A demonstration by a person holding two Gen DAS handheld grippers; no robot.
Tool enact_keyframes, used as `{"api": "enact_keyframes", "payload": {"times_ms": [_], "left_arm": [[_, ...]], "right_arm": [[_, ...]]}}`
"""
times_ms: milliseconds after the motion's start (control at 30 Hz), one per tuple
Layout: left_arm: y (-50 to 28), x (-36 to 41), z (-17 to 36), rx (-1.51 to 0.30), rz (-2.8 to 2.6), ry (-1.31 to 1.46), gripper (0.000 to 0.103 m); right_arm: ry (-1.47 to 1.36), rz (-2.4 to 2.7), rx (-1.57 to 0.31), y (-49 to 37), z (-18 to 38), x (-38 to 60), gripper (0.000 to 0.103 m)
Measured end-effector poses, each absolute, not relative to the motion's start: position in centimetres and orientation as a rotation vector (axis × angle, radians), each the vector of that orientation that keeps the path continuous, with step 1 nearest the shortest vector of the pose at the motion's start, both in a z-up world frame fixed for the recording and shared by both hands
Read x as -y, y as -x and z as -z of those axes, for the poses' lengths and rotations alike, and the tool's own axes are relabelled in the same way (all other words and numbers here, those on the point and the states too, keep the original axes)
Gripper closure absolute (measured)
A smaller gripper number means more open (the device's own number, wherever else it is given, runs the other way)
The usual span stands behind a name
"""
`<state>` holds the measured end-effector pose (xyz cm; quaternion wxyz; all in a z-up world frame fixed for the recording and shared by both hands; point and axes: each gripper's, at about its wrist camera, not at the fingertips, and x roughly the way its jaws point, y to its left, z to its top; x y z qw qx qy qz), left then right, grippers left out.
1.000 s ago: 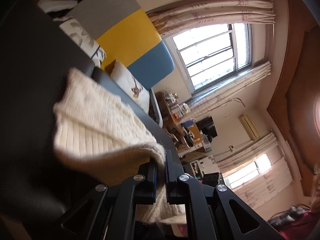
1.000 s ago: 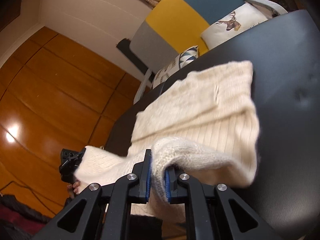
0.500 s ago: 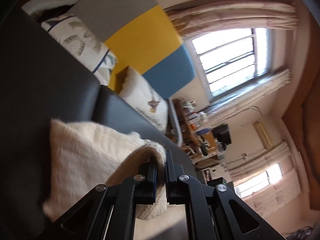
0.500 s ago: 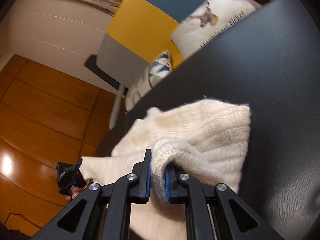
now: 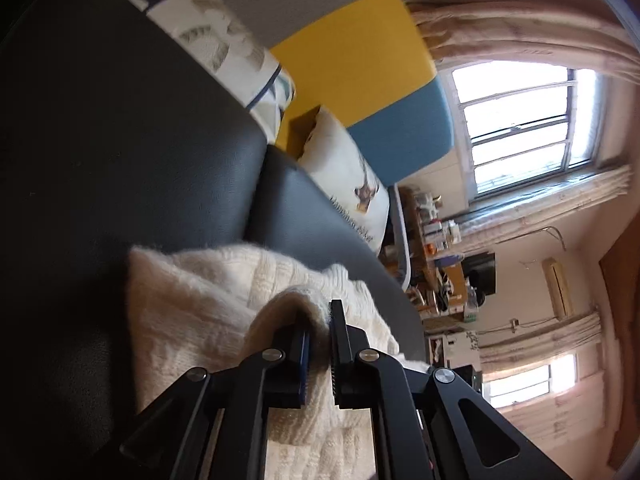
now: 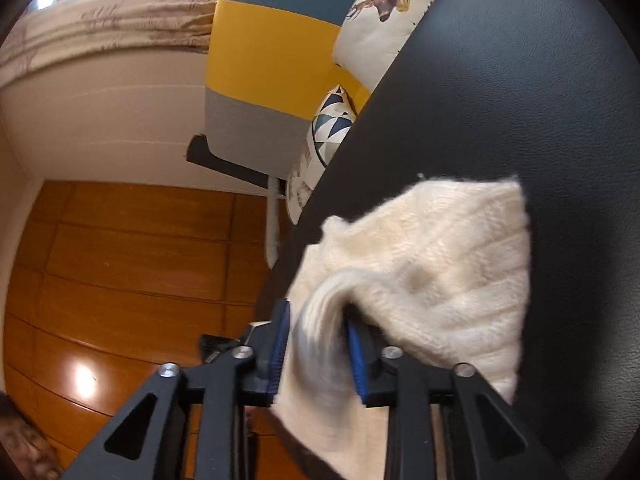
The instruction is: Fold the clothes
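- Cream knitted sweater (image 5: 208, 320): lies folded on the black leather surface (image 5: 120, 140), its upper layer doubled over the lower; in the right wrist view the folded edge runs straight along its far side (image 6: 460, 248).
- Left gripper (image 5: 318, 344): jaws stand narrow and are beginning to part; a fold of the sweater's near edge sits between the blue pads (image 5: 305, 364), which still pinch it.
- Right gripper (image 6: 316, 344): jaws are opening; a blurred fold of the sweater lies between the pads (image 6: 280, 344), loose, with the cloth no longer pressed on either side.
- Background, beyond the black surface: a grey, yellow and blue panel (image 5: 352, 68), a deer-print cushion (image 6: 384, 4) and a triangle-patterned cushion (image 6: 332, 128) leaning against it.
- A bright window (image 5: 524, 128) with pale curtains stands at the right of the left wrist view; wooden wall panels (image 6: 120, 280) fill the left of the right wrist view.
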<state>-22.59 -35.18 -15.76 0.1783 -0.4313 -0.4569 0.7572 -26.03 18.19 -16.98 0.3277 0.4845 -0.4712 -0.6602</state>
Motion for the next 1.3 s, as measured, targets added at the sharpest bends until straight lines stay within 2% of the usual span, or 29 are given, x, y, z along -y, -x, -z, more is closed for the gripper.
{"api": "enact_keyframes", "payload": {"times_ms": [167,233,367,467,567,767,933,1033,1200,1300], "left_arm": [[23.6,35.8,16.3,1.371,-2.146,1.391,0.088],[23.2,36.1,15.7,1.375,-2.151,1.371,0.085],[22.0,37.2,14.1,1.366,-2.192,1.337,0.069],[20.9,38.4,12.8,1.372,-2.239,1.309,0.066],[19.6,38.3,11.8,1.293,-2.281,1.304,0.065],[16.4,33.9,11.3,1.009,-2.314,1.313,0.065],[15.1,32.3,11.3,0.854,-2.487,1.362,0.065],[14.2,33.6,9.9,0.795,-2.586,1.295,0.064],[16.8,35.3,10.9,0.695,-2.442,1.383,0.044],[18.6,35.6,12.4,0.759,-2.356,1.415,0.044]], "right_arm": [[-1.34,1.753,1.374,27.7,18.4,-19.4,0.074],[-1.37,1.77,1.346,27.8,18.4,-19.2,0.074],[-1.323,1.793,1.317,27.2,17.0,-19.4,0.074],[-1.248,1.837,1.287,27.0,15.2,-19.7,0.074],[-1.196,1.901,1.144,26.0,12.7,-19.0,0.074],[-1.357,2.055,0.516,22.9,11.3,-11.9,0.074],[-1.439,2.088,0.281,21.2,12.9,-9.0,0.074],[-1.476,2.087,0.218,20.0,13.7,-9.1,0.074],[-1.511,2.08,0.277,19.8,14.5,-10.0,0.077],[-1.518,2.08,0.3,19.9,14.7,-9.6,0.077]]}}
